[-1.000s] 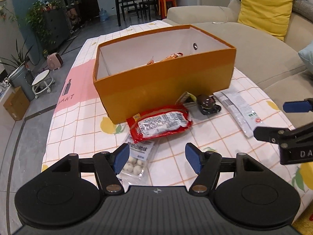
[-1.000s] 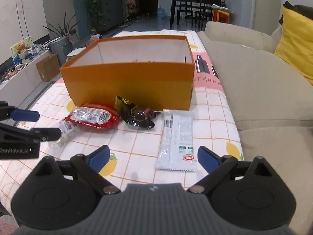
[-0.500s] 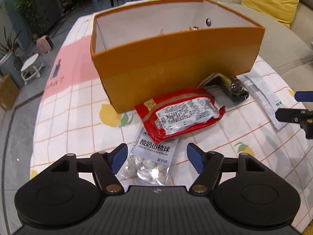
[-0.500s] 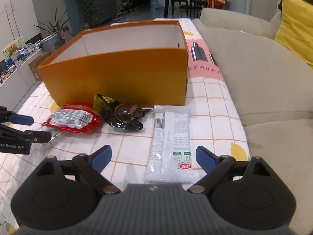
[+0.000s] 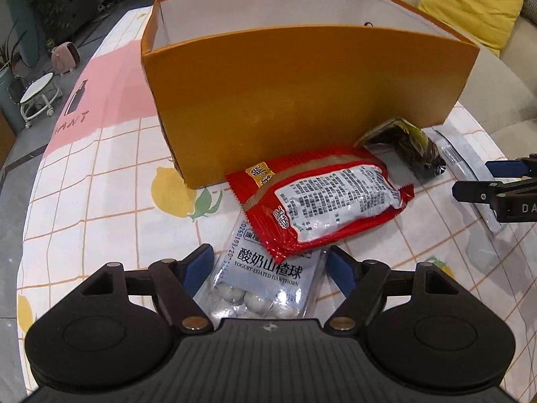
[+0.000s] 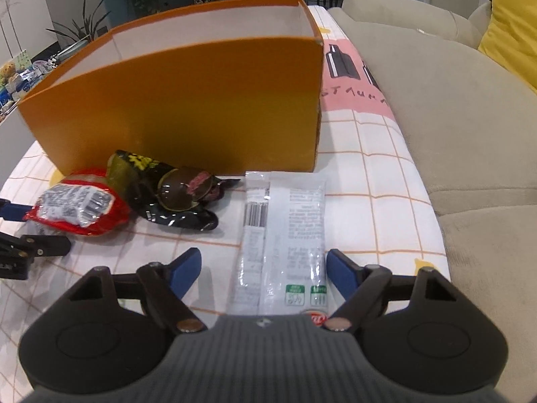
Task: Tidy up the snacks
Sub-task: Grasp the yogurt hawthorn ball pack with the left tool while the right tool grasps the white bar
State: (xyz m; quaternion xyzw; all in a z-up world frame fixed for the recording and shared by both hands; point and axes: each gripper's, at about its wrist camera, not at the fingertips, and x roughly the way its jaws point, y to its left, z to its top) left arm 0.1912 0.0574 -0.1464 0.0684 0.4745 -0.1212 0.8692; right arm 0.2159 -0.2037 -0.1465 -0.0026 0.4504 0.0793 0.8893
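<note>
An open orange box (image 5: 302, 100) stands on the table, also in the right wrist view (image 6: 188, 114). In front lie a red snack pack (image 5: 322, 198), a clear bag of yogurt-coated hawthorn balls (image 5: 268, 282), a dark crumpled wrapper (image 6: 174, 198) and a long white packet (image 6: 285, 231). My left gripper (image 5: 270, 267) is open, its jaws on either side of the hawthorn bag. My right gripper (image 6: 263, 270) is open, its jaws straddling the near end of the white packet. The box's contents are hidden.
The table wears a checked cloth with lemon prints (image 5: 100, 181). A beige sofa (image 6: 453, 117) with a yellow cushion (image 5: 470, 3) runs along the right. The right gripper's fingers (image 5: 486, 194) show at the left view's right edge. A stool (image 5: 37, 97) stands on the floor at left.
Both grippers have moved forward and down toward the table. The left now straddles the hawthorn bag and the right straddles the white packet. Both stay open.
</note>
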